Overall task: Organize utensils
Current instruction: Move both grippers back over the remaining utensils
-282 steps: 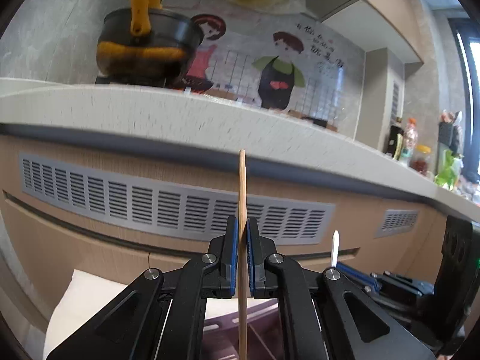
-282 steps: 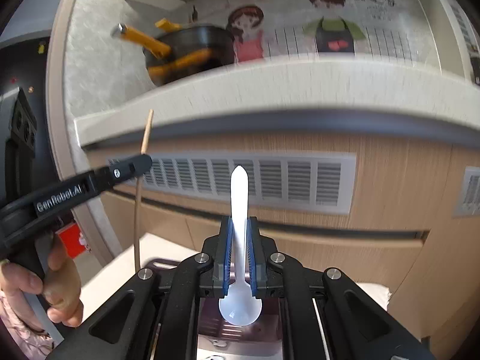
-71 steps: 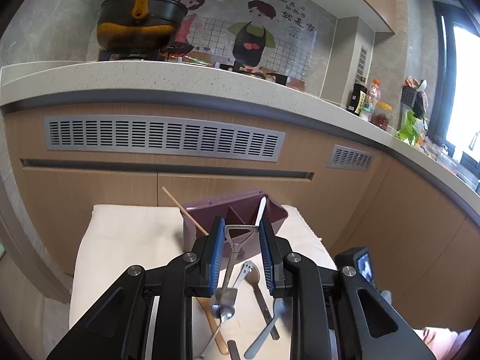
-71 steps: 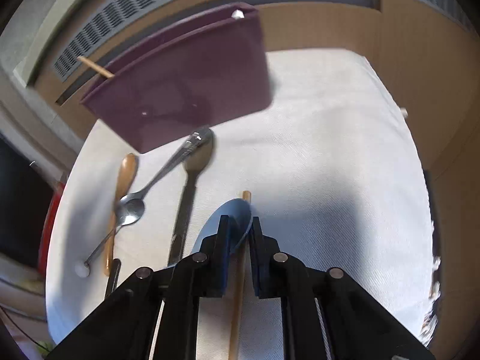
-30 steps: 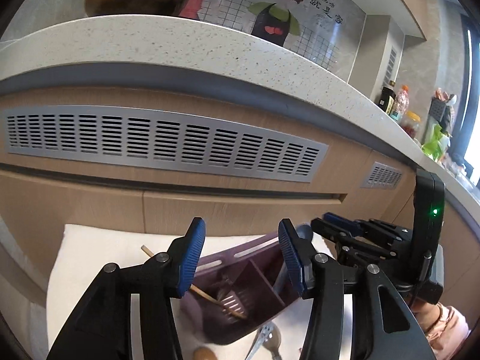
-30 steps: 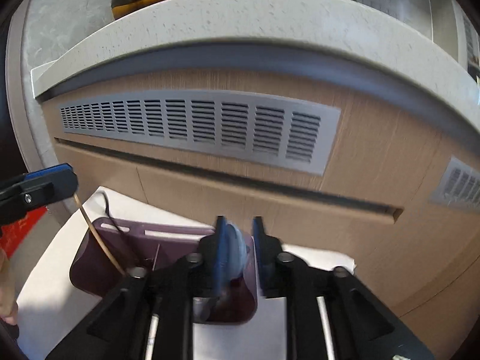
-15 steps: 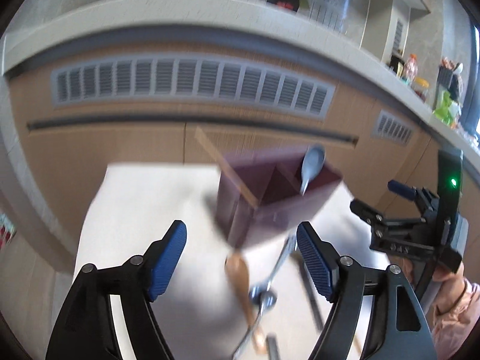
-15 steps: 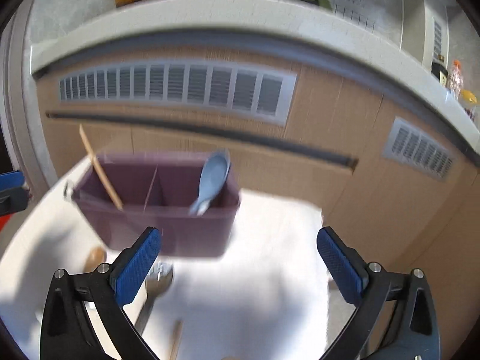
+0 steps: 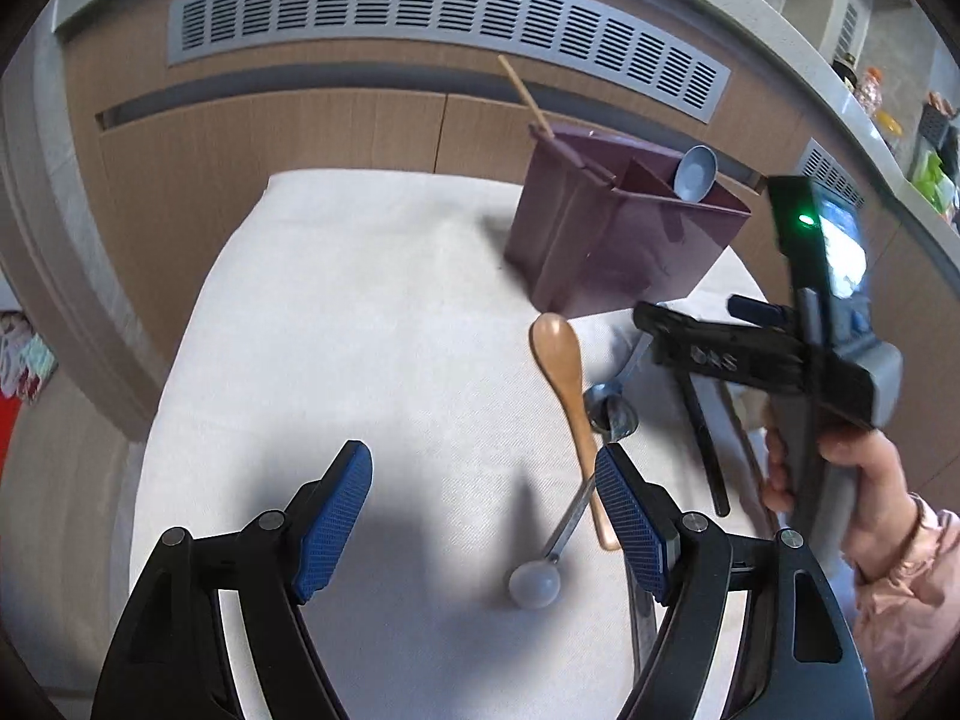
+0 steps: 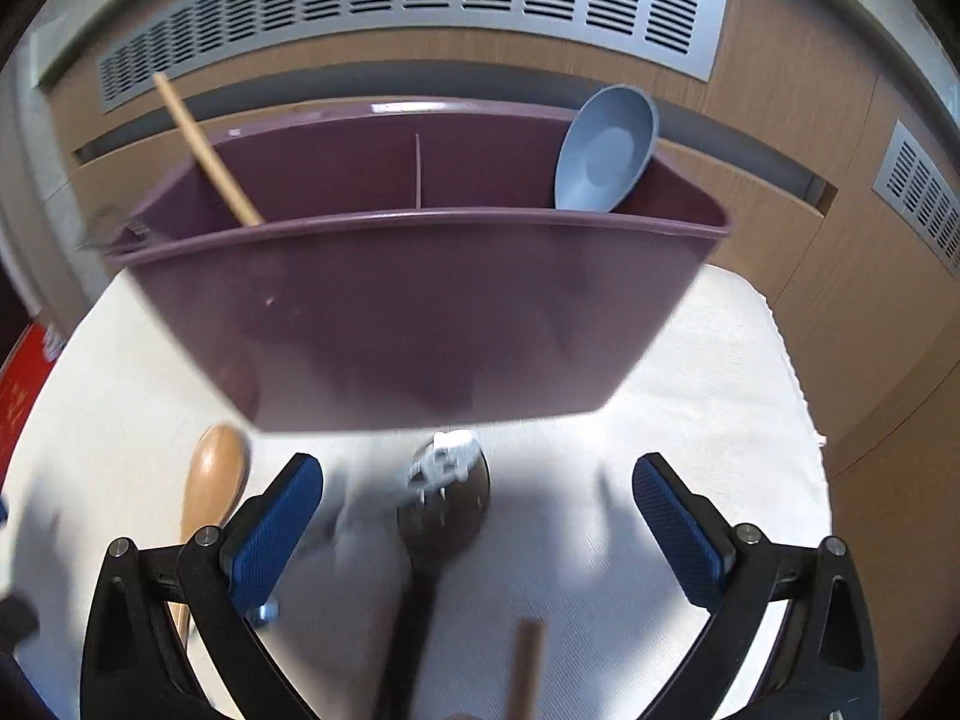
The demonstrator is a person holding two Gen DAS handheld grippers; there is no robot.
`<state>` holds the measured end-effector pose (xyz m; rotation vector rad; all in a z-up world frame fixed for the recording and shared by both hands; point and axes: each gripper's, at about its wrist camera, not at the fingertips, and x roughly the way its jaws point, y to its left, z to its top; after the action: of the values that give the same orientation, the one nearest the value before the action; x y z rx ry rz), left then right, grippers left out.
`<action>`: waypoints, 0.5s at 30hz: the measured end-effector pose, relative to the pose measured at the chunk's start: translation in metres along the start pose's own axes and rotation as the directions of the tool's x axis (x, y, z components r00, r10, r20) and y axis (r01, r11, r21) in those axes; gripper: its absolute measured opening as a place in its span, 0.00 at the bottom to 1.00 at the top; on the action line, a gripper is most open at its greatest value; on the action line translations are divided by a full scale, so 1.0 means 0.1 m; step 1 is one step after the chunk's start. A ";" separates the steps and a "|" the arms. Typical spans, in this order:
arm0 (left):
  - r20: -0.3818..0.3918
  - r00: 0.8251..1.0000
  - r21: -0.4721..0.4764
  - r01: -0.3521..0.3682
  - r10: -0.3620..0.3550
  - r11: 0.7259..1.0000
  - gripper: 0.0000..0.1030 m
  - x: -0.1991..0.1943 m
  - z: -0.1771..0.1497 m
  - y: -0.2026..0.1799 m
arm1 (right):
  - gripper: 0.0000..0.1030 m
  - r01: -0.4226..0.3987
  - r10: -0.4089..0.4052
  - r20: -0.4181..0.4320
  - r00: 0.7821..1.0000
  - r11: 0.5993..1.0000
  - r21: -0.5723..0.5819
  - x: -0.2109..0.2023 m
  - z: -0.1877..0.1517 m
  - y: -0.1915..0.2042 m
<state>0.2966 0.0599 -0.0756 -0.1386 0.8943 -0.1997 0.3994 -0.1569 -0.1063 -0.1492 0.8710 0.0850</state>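
Observation:
A purple utensil caddy [image 9: 606, 246] [image 10: 420, 324] stands on a white cloth. A wooden chopstick [image 9: 525, 93] [image 10: 207, 150] leans in its left compartment and a blue spoon [image 9: 695, 174] [image 10: 603, 153] in its right. On the cloth in front lie a wooden spoon [image 9: 567, 402] [image 10: 213, 480], a metal spoon with a round grey knob [image 9: 591, 462], and a dark-handled spoon [image 10: 438, 528]. My left gripper [image 9: 483, 516] is open and empty above the cloth, left of the wooden spoon. My right gripper [image 10: 477, 525] [image 9: 690, 348] is open and empty over the dark spoon.
The white cloth [image 9: 360, 324] covers a low table in front of wood cabinet fronts with grey vent grilles [image 9: 444, 12]. A thin wooden stick [image 10: 525, 666] lies by the dark spoon. A counter edge curves round at the left.
Both grippers have tilted down and come closer to the cloth and the loose utensils. The caddy with the blue spoon and chopstick stays put.

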 end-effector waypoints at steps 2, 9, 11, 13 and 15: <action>-0.010 1.000 0.001 0.000 0.000 1.000 0.75 0.02 -0.01 0.01 | 0.84 0.010 -0.011 -0.027 1.000 1.000 -0.022 0.12 0.01 0.07; -0.035 0.999 -0.007 0.027 -0.028 1.000 0.75 0.10 0.01 0.01 | 0.30 -0.115 0.110 -0.108 0.988 0.992 -0.042 0.01 -0.16 0.03; -0.048 0.998 -0.005 0.049 -0.049 0.999 0.75 0.14 0.01 -0.04 | 0.30 -0.137 0.128 -0.128 0.983 0.989 -0.062 -0.10 -0.27 0.01; -0.062 0.996 0.002 0.063 -0.062 0.998 0.75 0.17 0.00 -0.10 | 0.30 -0.152 0.140 -0.136 0.981 0.985 -0.084 -0.20 -0.41 -0.01; -0.079 0.994 0.016 0.079 -0.078 0.997 0.75 0.20 -0.01 -0.18 | 0.30 -0.174 0.159 -0.142 0.977 0.980 -0.098 -0.32 -0.55 -0.04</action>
<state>0.3060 0.0381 -0.0884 -0.1494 0.9650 -0.2884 0.3386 -0.1706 -0.1163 -0.1864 1.0126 0.2828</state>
